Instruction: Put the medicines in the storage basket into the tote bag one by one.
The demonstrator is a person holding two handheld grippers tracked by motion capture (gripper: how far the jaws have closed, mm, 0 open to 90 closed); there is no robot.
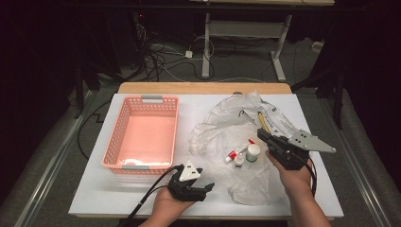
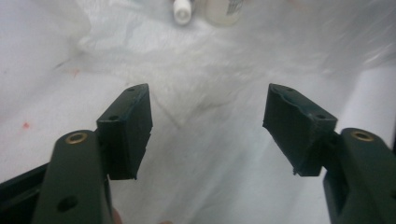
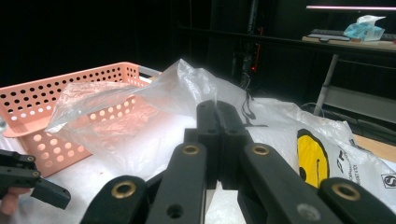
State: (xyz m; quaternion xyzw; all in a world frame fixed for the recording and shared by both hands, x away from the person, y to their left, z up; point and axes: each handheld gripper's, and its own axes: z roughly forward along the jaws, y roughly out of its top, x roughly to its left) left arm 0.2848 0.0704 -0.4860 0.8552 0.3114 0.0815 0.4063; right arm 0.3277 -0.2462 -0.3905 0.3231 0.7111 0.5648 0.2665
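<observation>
Room: dark, with a grey floor, loose cables beyond the table, and a white-legged desk frame farther back (the right gripper view shows a desk with a tissue pack on it).
Table: white top with a wooden strip along its far edge.
Basket: pink, perforated, grey handles, on the left half of the table; it looks empty.
Bag: thin clear-white plastic, crumpled and spread over the right half of the table, just beside the basket; a yellow smiley print shows on its far right part.
Bottle: small, white-capped, standing on the bag near its middle.
Dropper: smaller white vial just left of the bottle.
Tube: red and white, lying beside the dropper.
Left gripper: held low at the near edge, pointing right toward the bag; jaws spread wide with nothing between them (its own view looks over the plastic toward the bottle).
Right gripper: raised over the bag's right side, pointing left; jaws pressed together. A fold of plastic rises at their tips, but I cannot tell whether it is pinched.
</observation>
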